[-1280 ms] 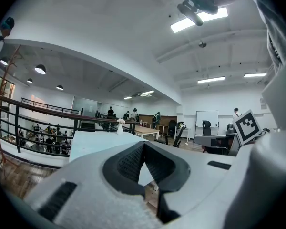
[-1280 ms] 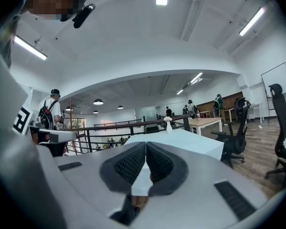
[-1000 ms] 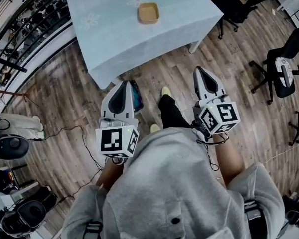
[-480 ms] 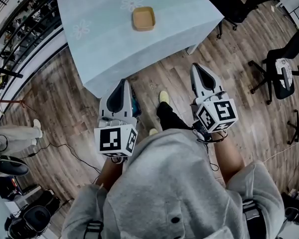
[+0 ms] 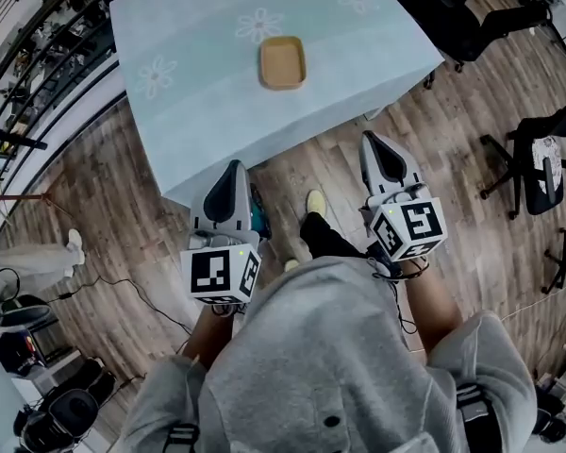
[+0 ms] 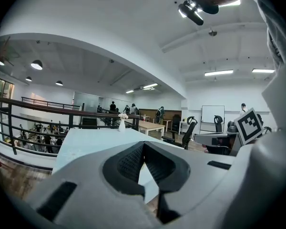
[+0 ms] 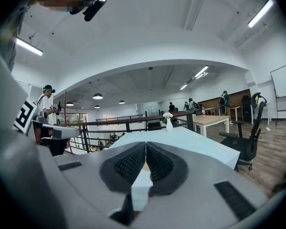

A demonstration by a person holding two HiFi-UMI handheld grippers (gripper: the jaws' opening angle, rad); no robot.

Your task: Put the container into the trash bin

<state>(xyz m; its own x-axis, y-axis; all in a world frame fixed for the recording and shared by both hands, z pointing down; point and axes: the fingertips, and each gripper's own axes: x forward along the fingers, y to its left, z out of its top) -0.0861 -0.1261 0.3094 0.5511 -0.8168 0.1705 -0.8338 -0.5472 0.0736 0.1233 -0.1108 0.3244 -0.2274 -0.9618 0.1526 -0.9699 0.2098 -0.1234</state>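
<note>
Tan container set at upper centre on pale tabletop, left tool and right tool closed tight, nothing gripped

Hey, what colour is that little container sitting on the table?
Tan, a light brown. The container shows best in the head view.

Your head camera is looking steeply down from above your shoulders, catching the left gripper, the right gripper and the table ahead of you. Each gripper camera is sitting close behind its own jaws and facing almost level over the table top. Both gripper views are sharing the table and the white vase. Each is also catching the other gripper's marker cube at its edge.
</note>
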